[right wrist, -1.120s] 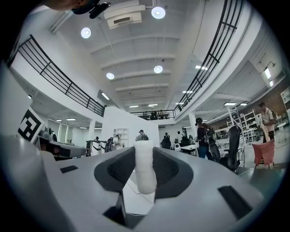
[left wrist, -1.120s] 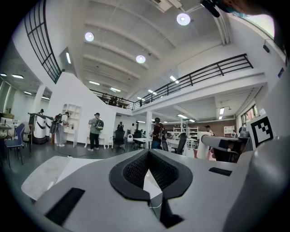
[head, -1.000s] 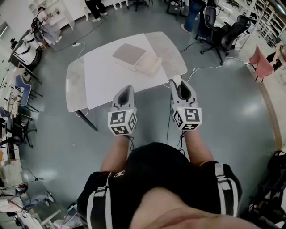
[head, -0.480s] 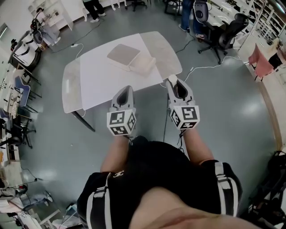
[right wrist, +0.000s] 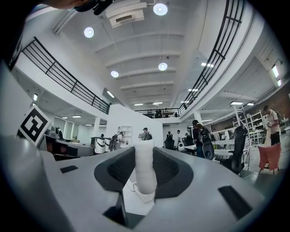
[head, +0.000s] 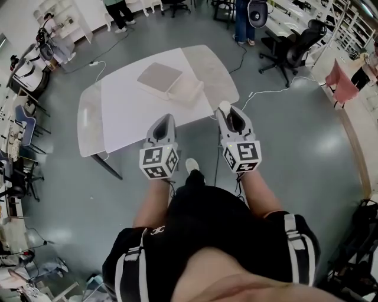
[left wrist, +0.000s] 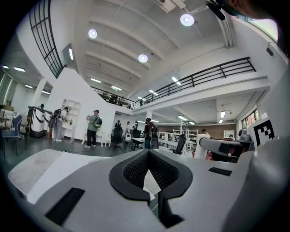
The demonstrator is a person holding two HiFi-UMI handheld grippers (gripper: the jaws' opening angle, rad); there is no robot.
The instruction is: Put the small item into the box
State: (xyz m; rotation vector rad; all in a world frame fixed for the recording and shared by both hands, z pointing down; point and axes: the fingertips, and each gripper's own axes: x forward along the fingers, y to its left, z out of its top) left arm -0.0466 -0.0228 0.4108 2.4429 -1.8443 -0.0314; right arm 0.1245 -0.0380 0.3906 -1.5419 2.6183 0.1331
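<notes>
The open box (head: 188, 92) lies on the white table (head: 118, 112), its flat greyish lid (head: 158, 78) resting beside it. My right gripper (head: 226, 112) hovers at the table's near right corner, shut on a small white cylindrical item (head: 224, 107). In the right gripper view the item (right wrist: 145, 174) stands upright between the dark pads, filling the gap of the gripper (right wrist: 145, 152). My left gripper (head: 165, 121) is held over the table's near edge. In the left gripper view its tips (left wrist: 148, 153) meet with nothing between them.
Black office chairs (head: 295, 50) and a floor cable (head: 266, 88) lie to the right of the table, and a pink chair (head: 345, 82) stands further right. People stand beyond the table's far end (head: 121, 12). My shoe (head: 192, 166) shows on the grey floor.
The table and box have shifted left and a little up in the head view. Both grippers now sit closer to the table's near edge, and a shoe has come into view below.
</notes>
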